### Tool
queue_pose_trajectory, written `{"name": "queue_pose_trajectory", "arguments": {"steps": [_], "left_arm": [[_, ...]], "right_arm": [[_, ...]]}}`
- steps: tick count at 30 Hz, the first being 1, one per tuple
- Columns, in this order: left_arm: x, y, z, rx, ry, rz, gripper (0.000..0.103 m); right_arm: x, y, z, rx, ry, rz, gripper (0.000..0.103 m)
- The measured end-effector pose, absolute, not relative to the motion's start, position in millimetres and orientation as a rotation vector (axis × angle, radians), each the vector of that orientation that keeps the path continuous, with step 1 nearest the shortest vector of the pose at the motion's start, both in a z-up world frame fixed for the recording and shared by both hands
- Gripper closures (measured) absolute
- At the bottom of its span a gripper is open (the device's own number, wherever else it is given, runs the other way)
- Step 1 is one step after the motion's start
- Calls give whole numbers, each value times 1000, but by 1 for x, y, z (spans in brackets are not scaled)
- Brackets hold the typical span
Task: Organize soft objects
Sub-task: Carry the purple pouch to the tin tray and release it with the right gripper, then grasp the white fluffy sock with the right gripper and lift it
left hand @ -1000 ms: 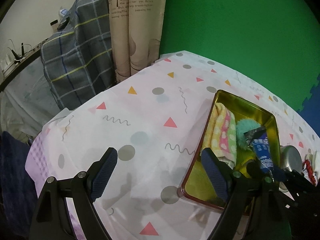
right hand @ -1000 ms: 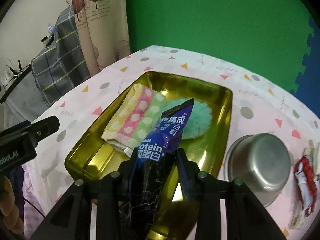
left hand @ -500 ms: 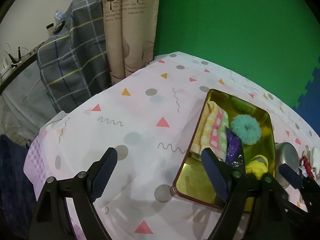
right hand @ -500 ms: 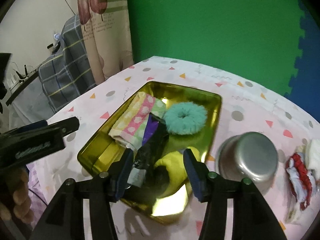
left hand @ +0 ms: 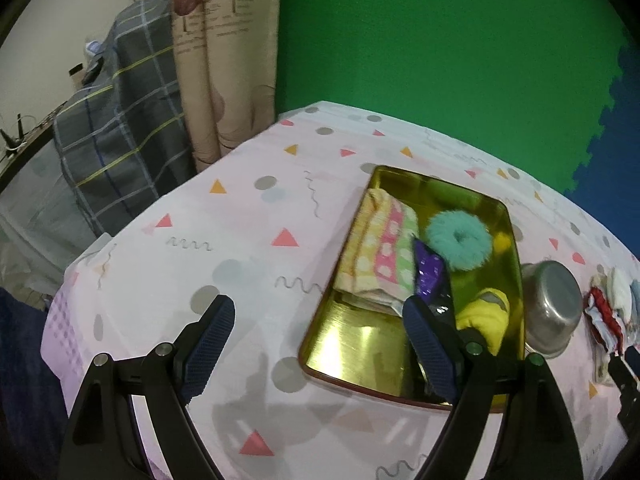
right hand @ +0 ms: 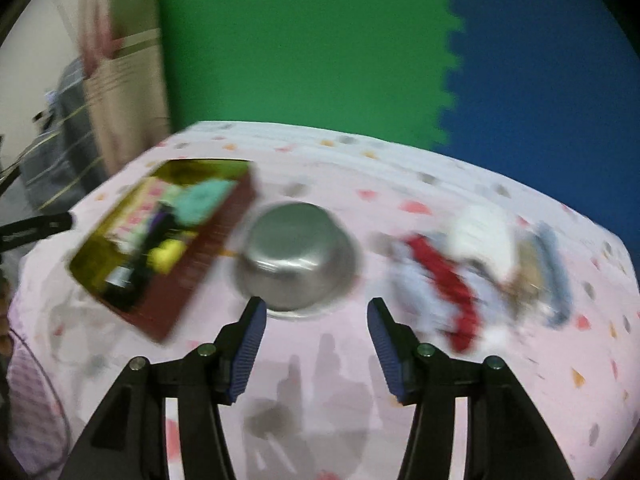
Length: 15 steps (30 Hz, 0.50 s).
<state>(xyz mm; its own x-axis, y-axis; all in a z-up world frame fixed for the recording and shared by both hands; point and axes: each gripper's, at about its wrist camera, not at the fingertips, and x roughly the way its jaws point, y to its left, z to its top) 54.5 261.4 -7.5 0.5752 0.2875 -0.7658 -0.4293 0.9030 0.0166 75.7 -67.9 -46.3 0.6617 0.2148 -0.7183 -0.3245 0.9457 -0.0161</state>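
Left wrist view: the left gripper (left hand: 316, 344) is seen spread wide with nothing between its jaws, low in the frame over the desk (left hand: 240, 248). A gold tray (left hand: 360, 348) lies right of centre; inside are a folded dotted towel (left hand: 380, 252), a teal scrunchie (left hand: 458, 240), a purple packet (left hand: 430, 276) and a yellow soft item (left hand: 486, 316). A steel bowl (left hand: 554, 308) stands just right of the tray.

Right wrist view (blurred): the right gripper (right hand: 316, 344) is seen released, jaws opening, nothing between them. A red-and-white cloth pile (right hand: 476, 264) lies at right.
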Motion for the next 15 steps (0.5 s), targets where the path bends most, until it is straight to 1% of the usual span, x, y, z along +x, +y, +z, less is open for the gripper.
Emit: {"name": "queue_pose_trajectory", "arguments": {"steps": [1, 5, 11, 12, 13, 15], "left_arm": [[54, 259, -8, -175, 861, 419, 19], [56, 249, -9, -147, 863, 402, 19], [58, 241, -14, -129, 880, 388, 19], [59, 240, -14, -127, 881, 386, 19], [59, 239, -14, -125, 881, 386, 19], [60, 238, -15, -115, 882, 387, 19]], "right_arm": [[78, -86, -48, -138, 799, 272, 40], [85, -133, -58, -117, 814, 183, 37], [103, -165, -81, -59, 859, 151, 36], [106, -167, -85, -48, 860, 157, 29], [109, -165, -87, -43, 860, 160, 25], [116, -165, -95, -47, 871, 158, 23]]}}
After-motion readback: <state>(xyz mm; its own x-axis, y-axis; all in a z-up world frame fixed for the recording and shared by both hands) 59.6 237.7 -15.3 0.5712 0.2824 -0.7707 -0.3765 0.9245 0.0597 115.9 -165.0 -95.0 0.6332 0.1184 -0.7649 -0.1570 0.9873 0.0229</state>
